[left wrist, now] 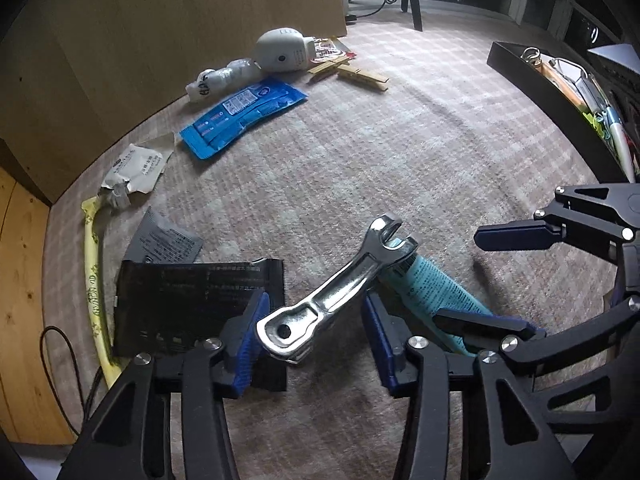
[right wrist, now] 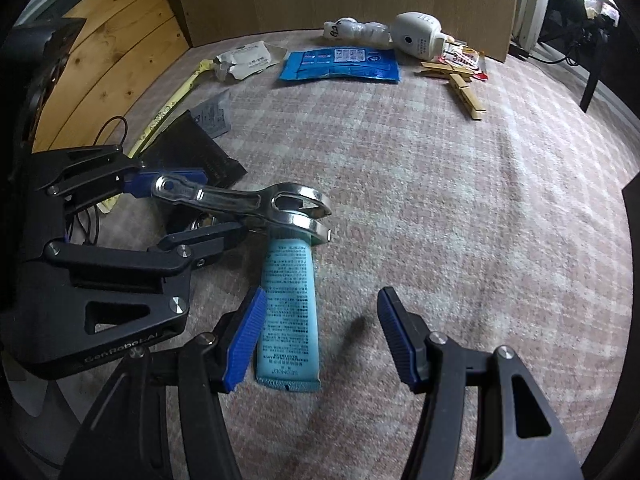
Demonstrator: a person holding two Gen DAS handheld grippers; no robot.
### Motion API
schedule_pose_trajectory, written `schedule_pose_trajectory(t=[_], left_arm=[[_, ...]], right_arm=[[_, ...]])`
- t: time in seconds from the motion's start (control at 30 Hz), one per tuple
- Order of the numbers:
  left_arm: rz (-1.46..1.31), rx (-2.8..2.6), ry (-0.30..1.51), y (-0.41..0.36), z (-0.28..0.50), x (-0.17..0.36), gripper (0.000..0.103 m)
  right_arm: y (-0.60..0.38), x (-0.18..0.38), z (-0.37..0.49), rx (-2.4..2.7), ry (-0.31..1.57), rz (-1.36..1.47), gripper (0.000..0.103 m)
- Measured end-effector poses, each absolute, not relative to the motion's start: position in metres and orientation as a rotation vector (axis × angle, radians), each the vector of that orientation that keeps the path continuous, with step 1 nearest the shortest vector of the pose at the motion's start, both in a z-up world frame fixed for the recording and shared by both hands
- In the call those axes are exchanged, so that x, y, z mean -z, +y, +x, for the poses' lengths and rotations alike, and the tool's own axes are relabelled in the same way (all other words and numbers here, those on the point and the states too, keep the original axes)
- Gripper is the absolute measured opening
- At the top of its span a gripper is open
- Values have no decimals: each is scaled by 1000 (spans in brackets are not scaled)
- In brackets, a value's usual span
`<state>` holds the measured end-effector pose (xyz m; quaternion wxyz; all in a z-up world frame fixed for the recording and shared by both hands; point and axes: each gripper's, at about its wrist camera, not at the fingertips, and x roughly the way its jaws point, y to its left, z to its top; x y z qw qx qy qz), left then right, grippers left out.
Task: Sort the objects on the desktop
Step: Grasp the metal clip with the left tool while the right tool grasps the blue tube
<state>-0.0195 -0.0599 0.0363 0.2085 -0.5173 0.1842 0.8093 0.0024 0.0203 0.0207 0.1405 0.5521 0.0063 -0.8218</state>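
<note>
The left gripper (left wrist: 314, 330) has its blue pads spread around the handle end of a metal clamp (left wrist: 336, 292); in the right wrist view the left gripper (right wrist: 200, 208) brackets the clamp (right wrist: 248, 204) above and below, but whether the pads actually press the metal cannot be told. The clamp's jaws sit on the cap end of a teal tube (right wrist: 288, 304), which lies flat on the worktop (right wrist: 460, 220) (a pinkish plaid cloth covers it).

The right gripper (right wrist: 320, 336) stands apart, nothing between its pads, its left pad just beside the tube's crimped end. From the left wrist view the right gripper (left wrist: 508, 276) reaches in from the right over the tube (left wrist: 436, 288).

Left of the clamp lie a black packet (left wrist: 192, 304), a grey sachet (left wrist: 164, 240) and a yellow strip (left wrist: 94, 292). Farther back sit a torn white sachet (left wrist: 134, 170), a blue pack (left wrist: 244, 116), a white wrapped bundle (left wrist: 224, 78), a white bottle (left wrist: 282, 50) on its side and wooden pegs (left wrist: 356, 74). A black tray (left wrist: 532, 76) holding pens stands at the right edge.
</note>
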Motion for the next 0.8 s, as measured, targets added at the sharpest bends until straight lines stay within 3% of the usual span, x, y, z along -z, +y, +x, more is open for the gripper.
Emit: schedule_pose_trajectory(t=[0.17, 0.33, 0.57, 0.67, 0.8], left_arm=[[-1393, -2217, 608, -64, -23, -44, 64], [-1341, -2095, 759, -51, -29, -47, 66], [-1358, -1991, 804, -37, -44, -40, 66], [-1379, -1956, 799, -29, -48, -34, 59], [-1418, -1921, 754, -20, -52, -28, 35]], right_arm=[[11, -15, 1, 2341, 76, 1597, 57], [0, -14, -2, 2334, 171, 1576, 55], [7, -14, -5, 2334, 166, 1594, 32], [12, -15, -6, 2318, 147, 1609, 32], [15, -15, -6, 2304, 145, 1609, 32]])
